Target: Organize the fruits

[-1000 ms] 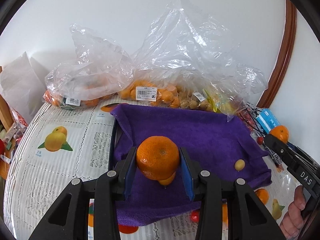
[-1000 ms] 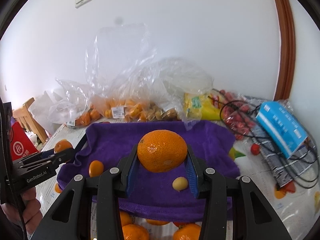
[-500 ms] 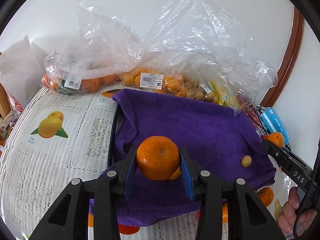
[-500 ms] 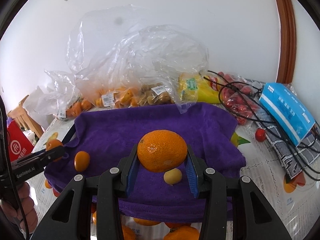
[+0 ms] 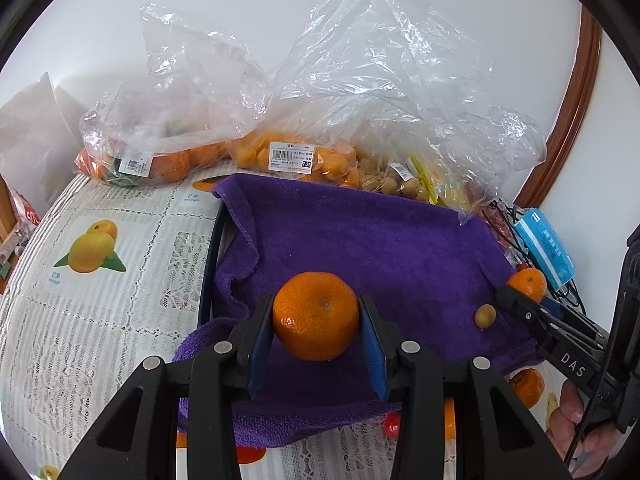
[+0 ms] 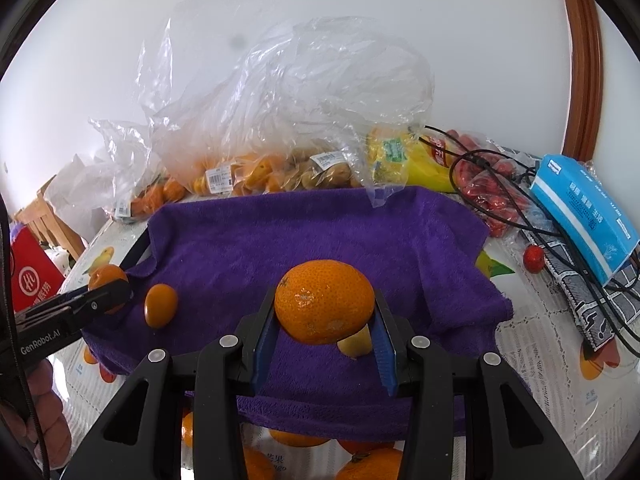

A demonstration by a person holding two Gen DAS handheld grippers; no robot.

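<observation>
Blue-padded fingers (image 5: pixel 256 344) of both grippers each clamp a mandarin (image 5: pixel 316 315) above the purple towel (image 5: pixel 360 240).

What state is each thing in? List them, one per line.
Left claw: shut on left orange.
Right claw: shut on right orange.
Purple towel: spread out, rumpled at left edge.
Kumquat: loose on towel.
Fruit bags: open, crumpled.

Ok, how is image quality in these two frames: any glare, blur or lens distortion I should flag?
Left wrist view: sharp on the held orange; strong fisheye bending with dark corners; glints on the plastic bags. Right wrist view: same barrel distortion curving the door frame; its orange is crisp; a dark smudge on the wall, possibly lens dirt.
</observation>
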